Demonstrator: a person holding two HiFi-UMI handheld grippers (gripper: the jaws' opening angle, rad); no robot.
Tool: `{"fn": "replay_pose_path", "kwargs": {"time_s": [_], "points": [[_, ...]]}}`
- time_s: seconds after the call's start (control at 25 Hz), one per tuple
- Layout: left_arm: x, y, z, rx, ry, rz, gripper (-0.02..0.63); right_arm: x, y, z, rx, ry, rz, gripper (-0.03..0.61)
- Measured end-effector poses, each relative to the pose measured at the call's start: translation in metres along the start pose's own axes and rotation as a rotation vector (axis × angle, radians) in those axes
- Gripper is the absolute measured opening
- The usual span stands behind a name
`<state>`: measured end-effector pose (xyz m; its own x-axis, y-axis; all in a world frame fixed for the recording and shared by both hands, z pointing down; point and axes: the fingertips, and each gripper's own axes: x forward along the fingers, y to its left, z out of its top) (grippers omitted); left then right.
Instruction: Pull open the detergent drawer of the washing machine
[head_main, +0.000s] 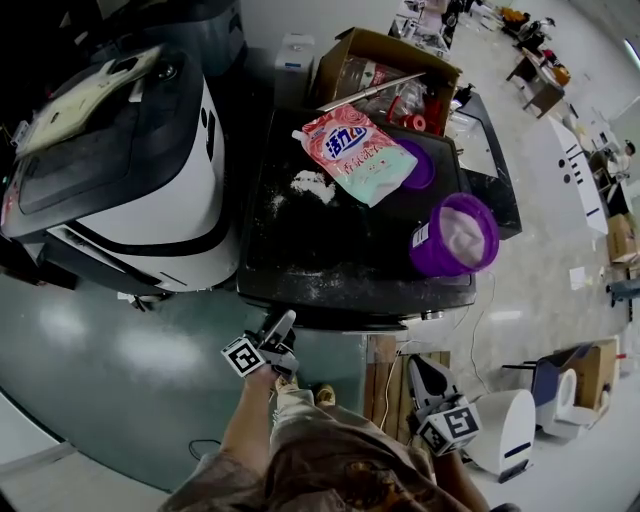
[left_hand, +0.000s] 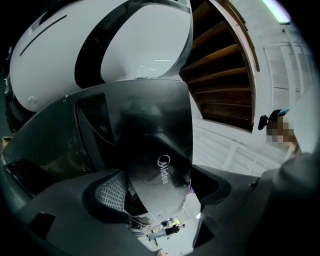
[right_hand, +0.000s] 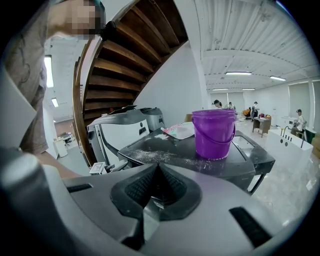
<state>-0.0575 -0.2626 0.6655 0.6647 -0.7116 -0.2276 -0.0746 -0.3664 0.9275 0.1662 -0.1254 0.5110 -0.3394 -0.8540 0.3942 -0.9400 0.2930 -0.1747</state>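
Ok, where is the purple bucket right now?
In the head view, the purple bucket stands on the dark machine top near its front right corner, right of the pink detergent pouch.

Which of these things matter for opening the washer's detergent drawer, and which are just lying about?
Job: washing machine; its Midea-marked panel, between the parted jaws of the left gripper.
Lying about: detergent pouch, purple bucket, spilled powder, cardboard box, white machine alongside; right gripper, shut, empty.

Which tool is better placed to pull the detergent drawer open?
Left. The left tool is at the washing machine's front edge, jaws apart around the Midea panel; the right tool hangs back, shut.
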Motion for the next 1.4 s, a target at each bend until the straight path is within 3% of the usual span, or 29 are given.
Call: {"fn": "replay_pose_path", "kwargs": {"time_s": [0.76,1.4], "points": [[-0.007,0.003,-0.001,-0.021,-0.054,-0.041,0.332,-0.019,0.001,-0.007,-0.02,0.004,-0.012,0.003],[-0.035,-0.008,-0.018,-0.025,-0.081,-0.031,0.324,-0.037,0.004,-0.018,-0.05,0.03,-0.003,0.003]]}}
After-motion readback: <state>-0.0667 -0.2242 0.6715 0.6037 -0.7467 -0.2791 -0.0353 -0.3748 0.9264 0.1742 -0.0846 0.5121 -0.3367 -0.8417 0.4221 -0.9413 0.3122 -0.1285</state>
